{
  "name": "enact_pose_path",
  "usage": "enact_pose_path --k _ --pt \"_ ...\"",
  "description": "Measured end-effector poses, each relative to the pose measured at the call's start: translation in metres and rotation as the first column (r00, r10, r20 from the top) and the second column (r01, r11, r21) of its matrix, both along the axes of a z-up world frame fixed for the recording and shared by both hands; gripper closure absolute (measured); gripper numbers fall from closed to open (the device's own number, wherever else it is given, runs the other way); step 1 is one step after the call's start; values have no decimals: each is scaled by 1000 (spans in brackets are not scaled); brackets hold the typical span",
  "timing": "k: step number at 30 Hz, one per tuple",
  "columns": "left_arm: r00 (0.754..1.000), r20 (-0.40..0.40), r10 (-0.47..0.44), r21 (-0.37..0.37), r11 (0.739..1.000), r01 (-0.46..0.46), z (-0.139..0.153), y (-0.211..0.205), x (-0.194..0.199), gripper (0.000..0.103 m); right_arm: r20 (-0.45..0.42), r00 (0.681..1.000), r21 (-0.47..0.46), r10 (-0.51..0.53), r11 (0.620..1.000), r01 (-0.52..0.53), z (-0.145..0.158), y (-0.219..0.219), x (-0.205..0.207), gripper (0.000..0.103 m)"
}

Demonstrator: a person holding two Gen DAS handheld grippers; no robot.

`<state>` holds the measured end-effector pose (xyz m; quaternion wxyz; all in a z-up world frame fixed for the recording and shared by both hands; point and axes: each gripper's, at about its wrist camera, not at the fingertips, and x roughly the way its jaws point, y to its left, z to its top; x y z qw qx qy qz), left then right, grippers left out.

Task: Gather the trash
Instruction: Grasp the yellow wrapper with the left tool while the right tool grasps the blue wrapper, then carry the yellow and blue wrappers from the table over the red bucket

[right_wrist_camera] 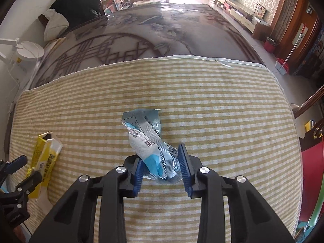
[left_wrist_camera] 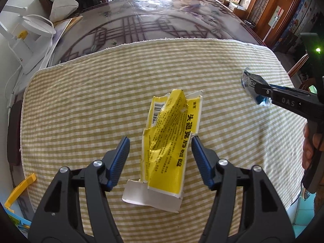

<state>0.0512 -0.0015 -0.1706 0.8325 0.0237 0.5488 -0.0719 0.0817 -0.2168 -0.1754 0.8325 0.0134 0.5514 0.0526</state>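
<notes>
Two pieces of trash lie on the striped cloth (left_wrist_camera: pixel 101 105); neither has been removed.

Item one: a torn yellow box (left_wrist_camera: pixel 168 139), flattened, resting on the cloth at the centre of the left wrist view. The left gripper (left_wrist_camera: pixel 160 143) stands over it with its jaws apart, one blue pad on each side of the box's middle. The right-hand pad sits at or against the torn edge; the left-hand pad is clear of it, so no grip is made. In the right wrist view the same box appears at nine o'clock, with the left gripper's fingers around its near end.

Item two: a crumpled blue and silver wrapper (right_wrist_camera: pixel 149 141), at the centre of the right wrist view. The right gripper (right_wrist_camera: pixel 161 159) has its jaws drawn narrow, both pads pressing the near end of the wrapper. In the left wrist view it appears at about two o'clock. Whether it is lifted clear of the cloth cannot be determined.

Assessment: early stage. One item is gripped, one is straddled but not gripped. No bin or bag is visible in either view, so carrying off and disposal of both items is judged outstanding.
</notes>
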Motion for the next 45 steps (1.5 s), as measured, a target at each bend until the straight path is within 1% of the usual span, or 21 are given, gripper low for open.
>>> enact_pose_path --k 6,8,11,14,21,24,29,32,34,35,36,37,40,45 --pt "1000 5 1 0 1000 -1 1 -1 -1 43 19 1000 46 16 999 -17 15 4 -20 74" --pt "1000 10 1 4 1000 -1 1 -2 -2 43 40 999 34 20 999 -21 21 9 -29 74" --pt "1000 6 -1 1 1000 1 0 -4 -1 43 81 995 1 55 998 -55 31 18 -47 74" --pt "1000 6 -6 2 1000 6 0 -6 -2 43 85 994 10 70 997 -71 34 23 -61 74" --pt "1000 6 -25 2 1000 25 4 -11 -3 43 86 995 1 49 999 -49 35 29 -76 74" --pt "1000 8 -27 8 1000 27 5 -11 -3 43 90 996 19 24 999 -26 37 27 -79 74" --pt "999 -15 -29 11 1000 29 -6 -14 -5 43 90 996 27 3 1000 -5 39 22 -81 74" --pt "999 -40 -14 13 1000 15 -16 -12 -5 43 95 995 34 -10 999 7 41 19 -83 74" --pt "999 -38 -7 32 999 8 -19 -11 -6 48 98 995 38 -15 999 11 42 19 -84 74" --pt "1000 -27 -10 48 999 11 -19 -12 -6 54 100 995 37 -17 999 13 43 18 -84 74" --pt "1000 -20 -12 60 998 13 -19 -11 -7 64 103 995 35 -19 999 15 44 17 -85 74" --pt "1000 -11 -8 73 997 9 -18 -10 -7 70 105 994 34 -21 999 18 45 15 -86 74" --pt "1000 -24 11 28 1000 -11 -17 -4 -5 72 115 993 32 -29 999 25 50 14 -86 74" --pt "1000 -14 27 0 1000 -27 -9 -2 -8 72 148 988 26 -32 999 29 62 11 -88 73"
